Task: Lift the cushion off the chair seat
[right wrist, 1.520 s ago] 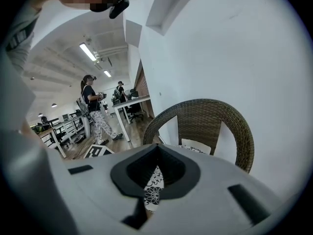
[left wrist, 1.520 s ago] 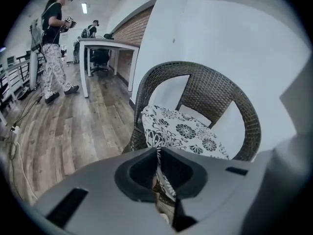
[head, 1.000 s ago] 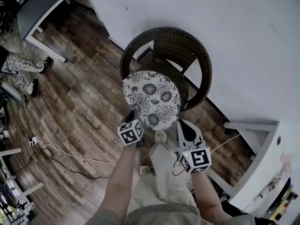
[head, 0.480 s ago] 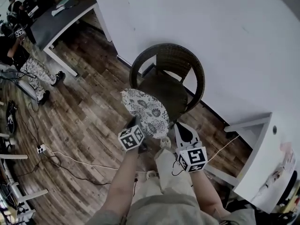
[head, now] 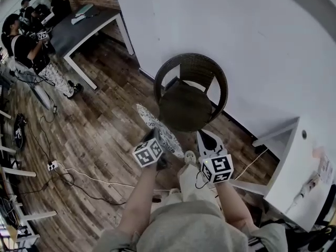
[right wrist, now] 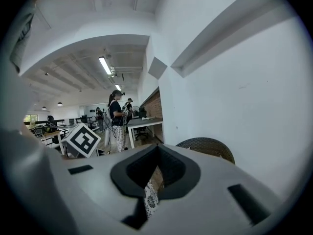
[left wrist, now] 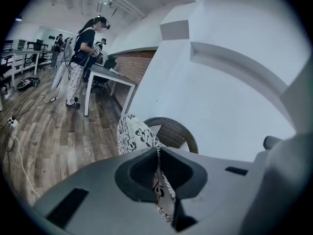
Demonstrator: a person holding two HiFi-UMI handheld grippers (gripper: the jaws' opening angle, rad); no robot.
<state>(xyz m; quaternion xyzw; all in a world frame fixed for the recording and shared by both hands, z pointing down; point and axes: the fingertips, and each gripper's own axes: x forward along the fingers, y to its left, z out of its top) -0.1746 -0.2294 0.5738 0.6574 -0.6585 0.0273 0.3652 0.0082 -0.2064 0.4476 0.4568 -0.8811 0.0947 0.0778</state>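
- While the left gripper [head: 156, 135] clamps the cushion [head: 157, 126] by its near rim, the cushion hangs edge-on in the air, at about 8 o'clock of the chair seat [head: 185, 106] and clear of it.
- Its long axis runs from those jaws out toward 11 o'clock; the seat lies at 1 o'clock of that gripper.
- The right gripper [head: 203, 136], at 3 o'clock of the left, has its jaws closed on nothing, near the cushion's lower edge.
- A second ago the cushion lies flat on the seat; half a second ago it tips up; now the seat is bare.
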